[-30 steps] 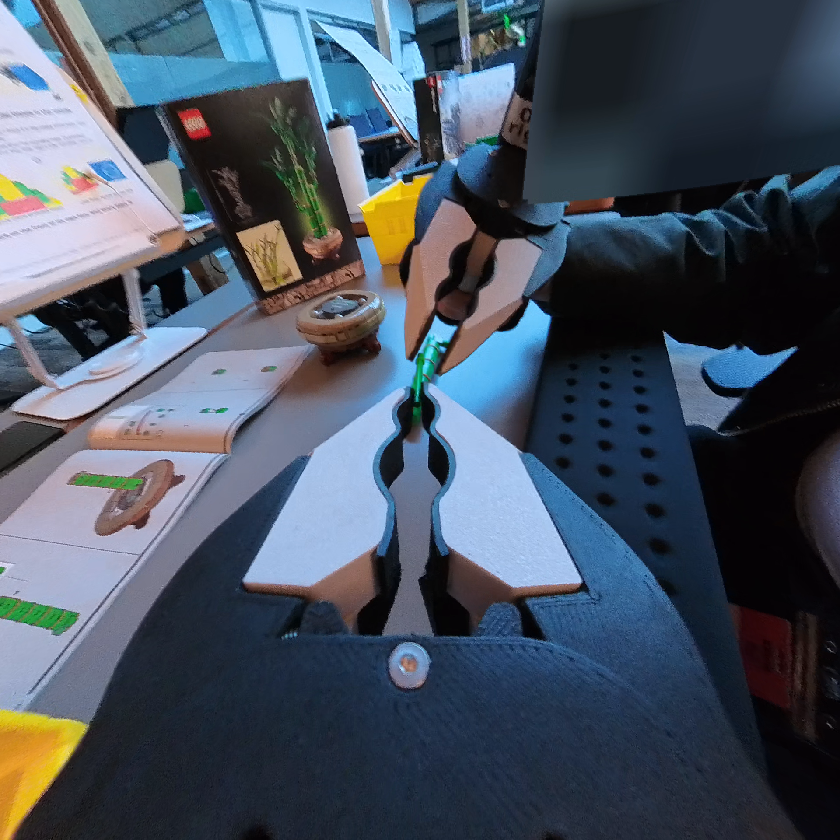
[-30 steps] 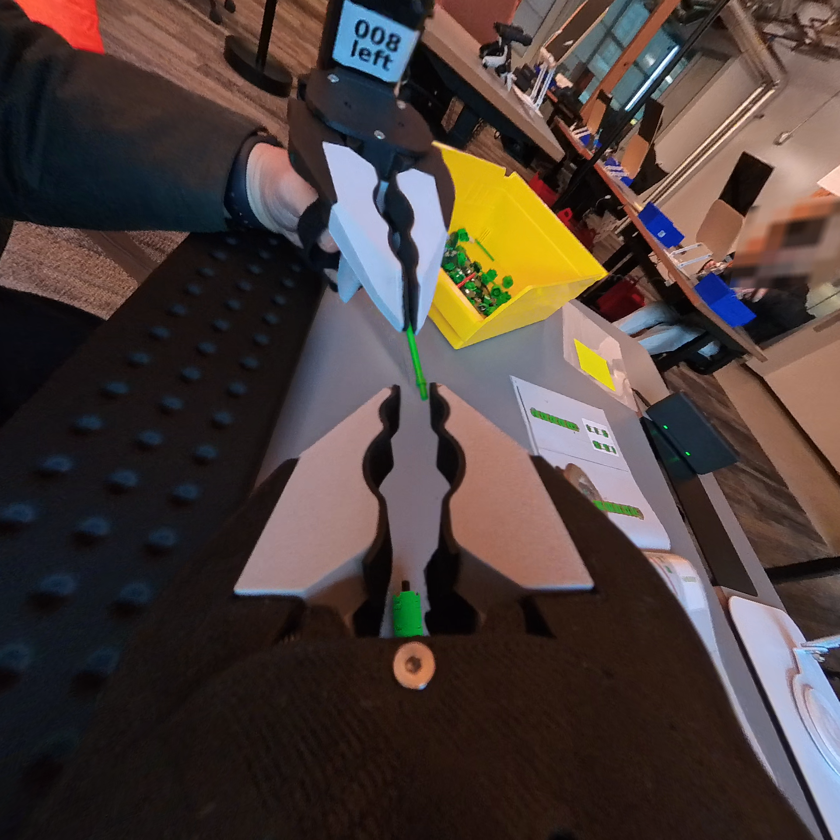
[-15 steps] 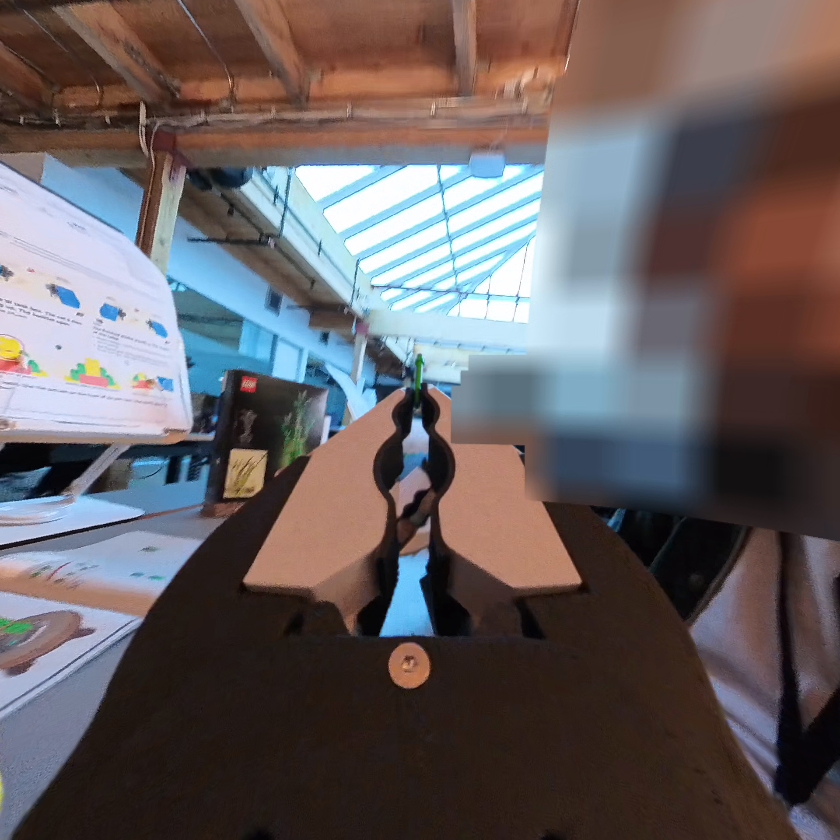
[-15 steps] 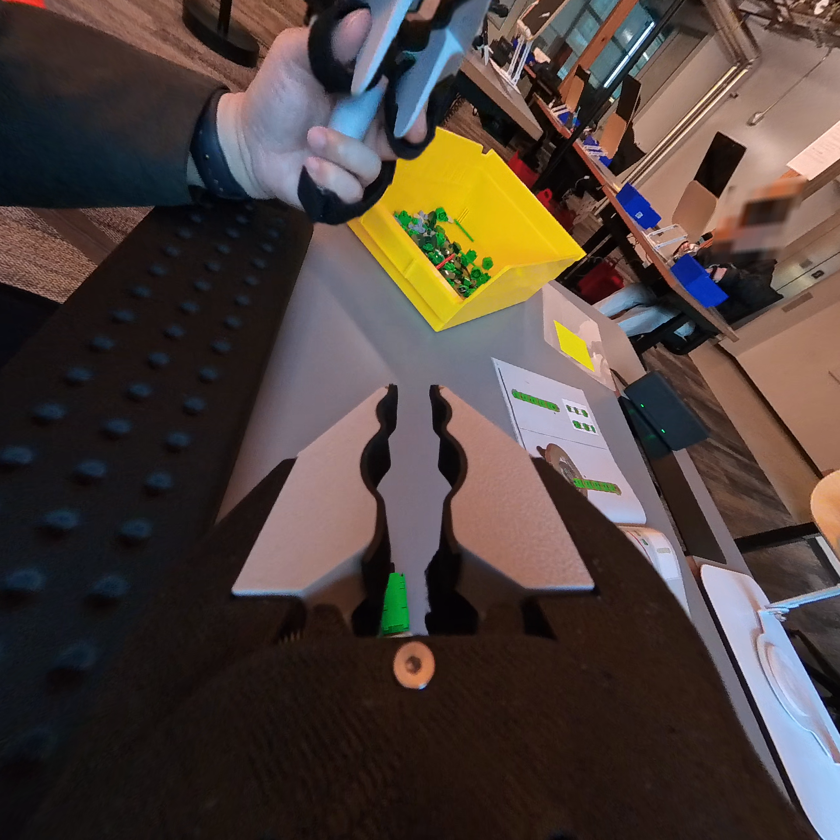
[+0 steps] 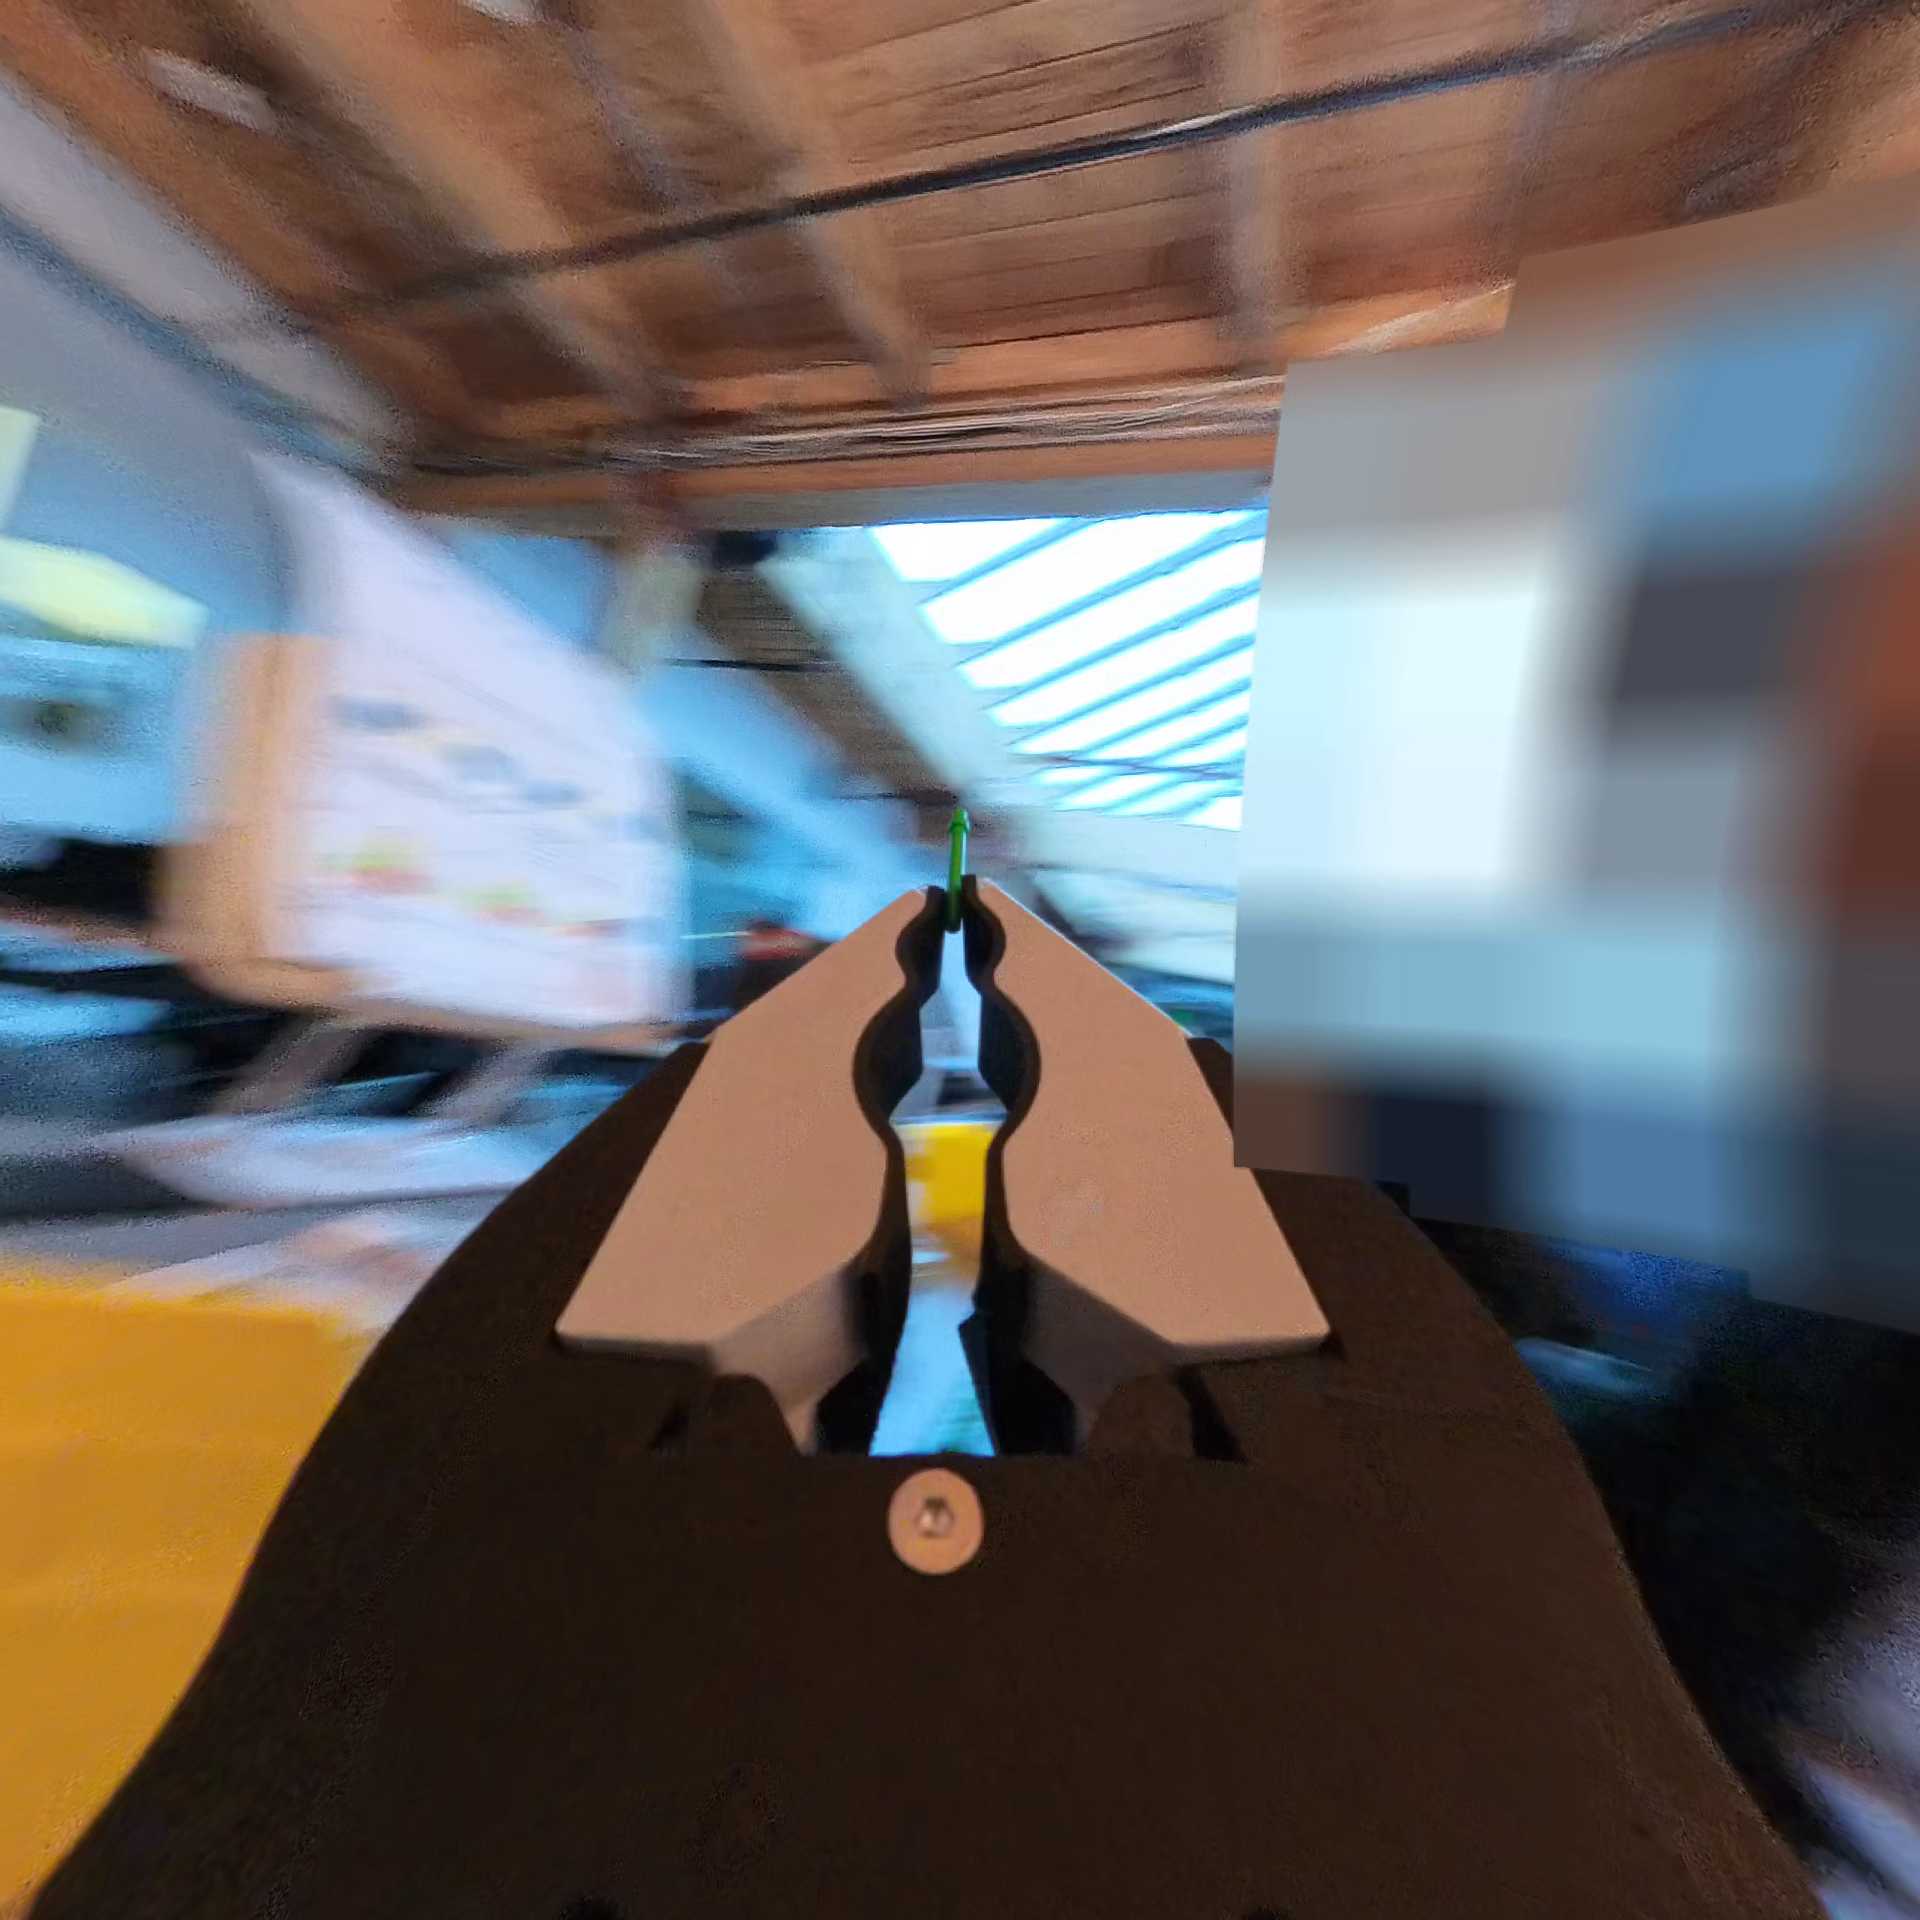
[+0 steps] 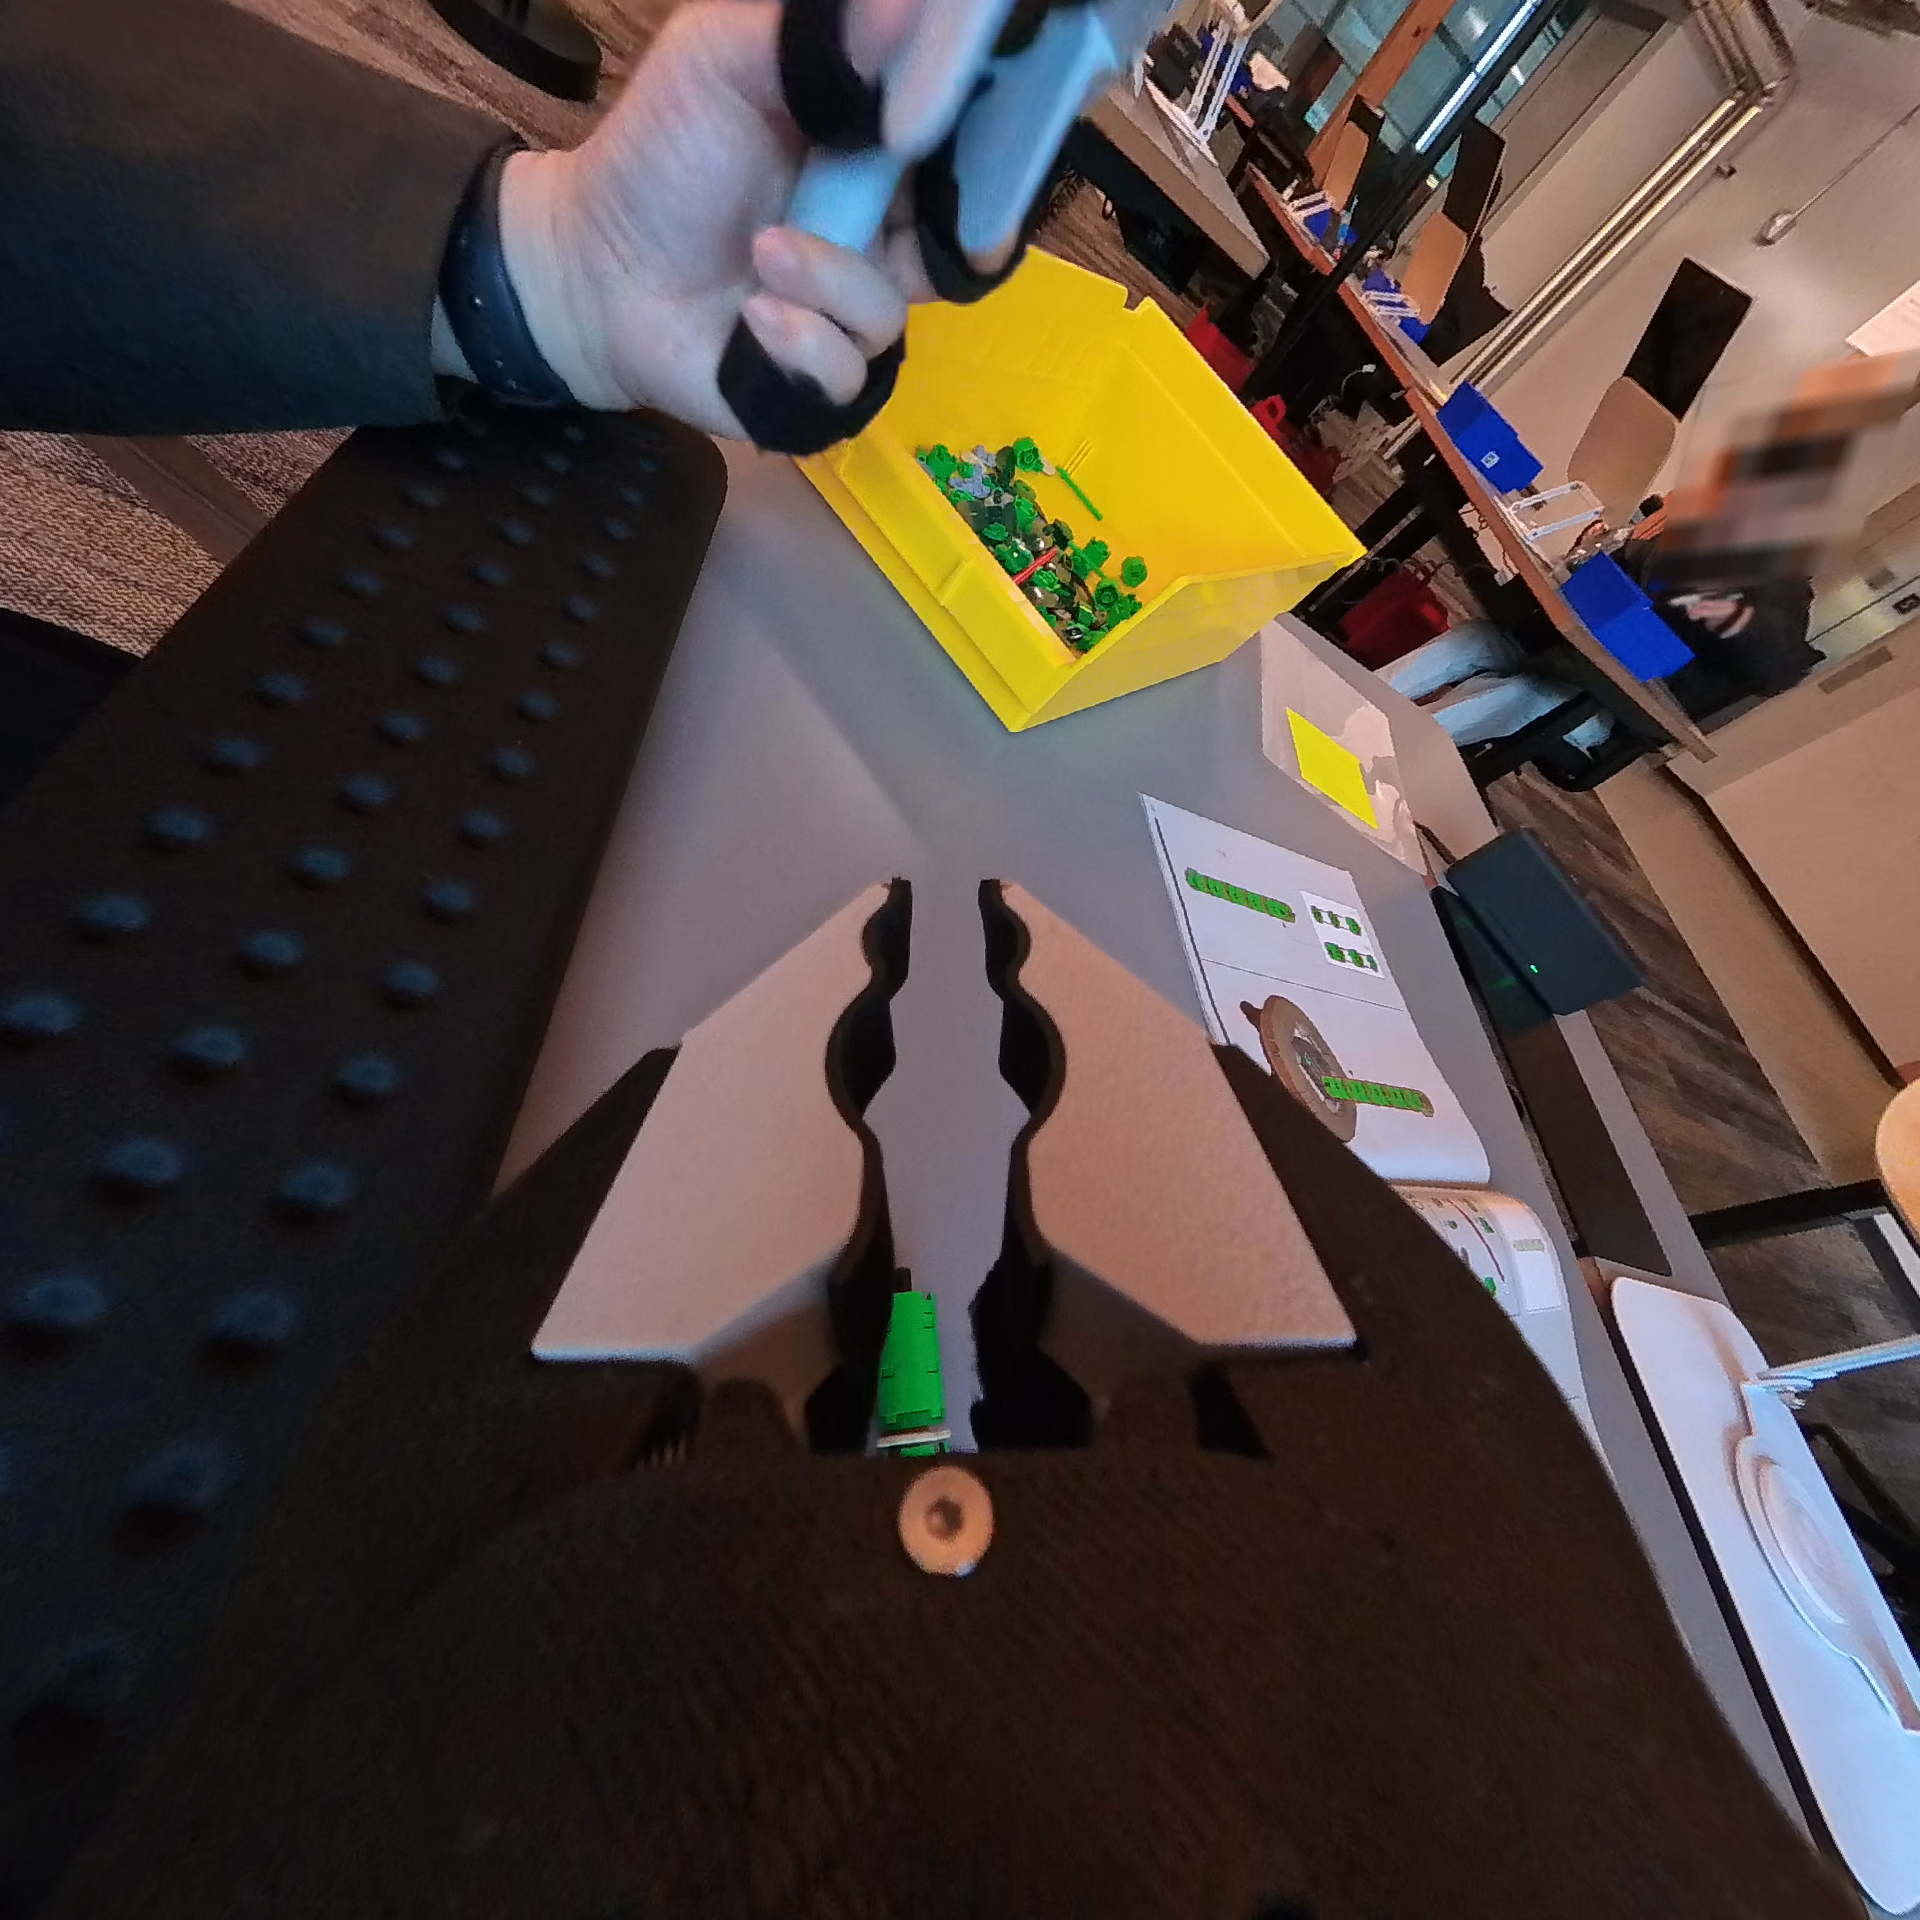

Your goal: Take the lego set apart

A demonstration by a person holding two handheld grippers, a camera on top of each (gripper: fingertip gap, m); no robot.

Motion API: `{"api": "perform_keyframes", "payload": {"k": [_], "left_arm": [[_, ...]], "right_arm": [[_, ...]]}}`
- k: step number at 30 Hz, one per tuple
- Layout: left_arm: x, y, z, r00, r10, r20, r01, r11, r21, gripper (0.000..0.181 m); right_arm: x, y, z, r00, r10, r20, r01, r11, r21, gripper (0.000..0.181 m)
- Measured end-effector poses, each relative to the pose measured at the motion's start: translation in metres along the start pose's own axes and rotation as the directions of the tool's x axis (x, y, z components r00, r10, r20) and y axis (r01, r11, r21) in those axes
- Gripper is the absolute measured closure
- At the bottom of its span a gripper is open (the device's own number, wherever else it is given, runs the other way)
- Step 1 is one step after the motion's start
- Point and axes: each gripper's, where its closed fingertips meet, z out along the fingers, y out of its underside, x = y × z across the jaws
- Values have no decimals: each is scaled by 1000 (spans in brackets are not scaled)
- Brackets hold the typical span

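The left gripper (image 5: 958,902) is pinching a thin bright-green plastic rod (image 5: 956,862) at the extreme tips of its grey fingers (image 5: 790,1122); the jaws are closed down to the rod's width, and the rod is projecting straight out toward 12 o'clock. The left wrist view is motion-blurred and is pointing up at a wooden ceiling.

The right gripper (image 6: 943,904) is standing partly open, with a clear gap between the tips. A short green cylindrical lego segment (image 6: 906,1371) is sitting deep in the throat at 6 o'clock, leaning against the left-hand finger. Whether it is clamped or merely resting there cannot be told.

In the right wrist view, the person's hand (image 6: 665,239) is carrying the left gripper at 12 o'clock, above the near corner of the yellow plastic bin (image 6: 1226,488), which is holding loose green lego pieces (image 6: 1029,551). The bin is resting on the grey tabletop (image 6: 790,769); open instruction pages (image 6: 1309,987) are lying at 3 o'clock.

Handling judgement:
- The rod is probably very light, slender and smooth; it is likely to pivot or slip under a tip pinch. Taking hold nearer mid-length is advisable.
- The segment is rigid and light, and it is likely to drop out if the jaws widen.
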Motion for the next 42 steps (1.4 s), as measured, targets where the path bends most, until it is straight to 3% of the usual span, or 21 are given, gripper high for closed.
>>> {"api": "perform_keyframes", "payload": {"k": [1, 2, 3, 4, 5, 11, 13, 15, 17, 18, 21, 23, 26, 30, 33, 36, 40, 42], "left_arm": [[-32, 0, -9, 959, 131, 252, -127, 991, -34, 181], [-66, -5, -30, 818, 262, 511, -241, 964, -110, 181], [-92, -14, -58, 613, 364, 701, -306, 928, -215, 181], [-103, -21, -78, 449, 429, 784, -328, 895, -301, 181], [-107, -26, -88, 366, 456, 812, -334, 878, -342, 181], [-137, -20, -127, 81, 512, 855, -173, 852, -494, 177], [-153, -5, -143, 11, 547, 837, -41, 837, -546, 142], [-158, 4, -143, 38, 541, 840, 20, 840, -542, 129], [-150, -11, -136, 51, 514, 856, -78, 857, -510, 131], [-141, -22, -127, 89, 494, 865, -166, 864, -476, 133], [-96, -55, -93, 289, 444, 848, -469, 838, -279, 136], [-77, -59, -77, 371, 476, 797, -546, 806, -226, 140], [-66, -35, -45, 519, 550, 654, -537, 805, -251, 139], [-58, 20, -10, 714, 564, 416, -436, 822, -366, 141], [-61, 62, -1, 768, 567, 297, -372, 773, -513, 144], [-63, 94, 0, 769, 606, 205, -360, 675, -644, 141], [-54, 116, 4, 745, 660, 95, -425, 580, -695, 142], [-50, 122, 4, 743, 666, 60, -440, 554, -707, 144]], "right_arm": [[0, 1, 0, 1000, 0, 2, 0, 1000, -3, 169], [0, 1, 1, 1000, 1, 3, -1, 1000, -7, 168], [-1, 3, 1, 1000, -1, 5, 1, 1000, -13, 169], [-1, 3, 2, 1000, -3, 8, 3, 1000, -18, 168], [-2, 4, 2, 1000, -6, 12, 6, 1000, -24, 169], [-6, 9, 5, 999, -14, 31, 16, 999, -49, 169], [-6, 9, 4, 999, -16, 31, 17, 999, -51, 170], [-6, 9, 4, 999, -19, 28, 20, 998, -51, 170], [-4, 8, 3, 1000, -25, 17, 26, 998, -51, 170], [0, 8, 1, 999, -34, -4, 33, 998, -53, 172], [32, 6, -14, 983, -57, -176, 47, 997, -63, 174], [52, 8, -30, 968, -8, -251, -5, 999, -51, 175], [54, 29, -44, 973, 153, -172, -170, 982, -87, 173], [47, 78, -54, 956, 265, -129, -291, 912, -290, 167], [44, 108, -61, 932, 334, -144, -363, 845, -393, 169], [40, 122, -65, 894, 424, -142, -442, 791, -423, 166], [13, 108, -54, 856, 516, 22, -466, 789, -400, 161], [3, 112, -49, 871, 487, 58, -413, 793, -448, 160]]}}
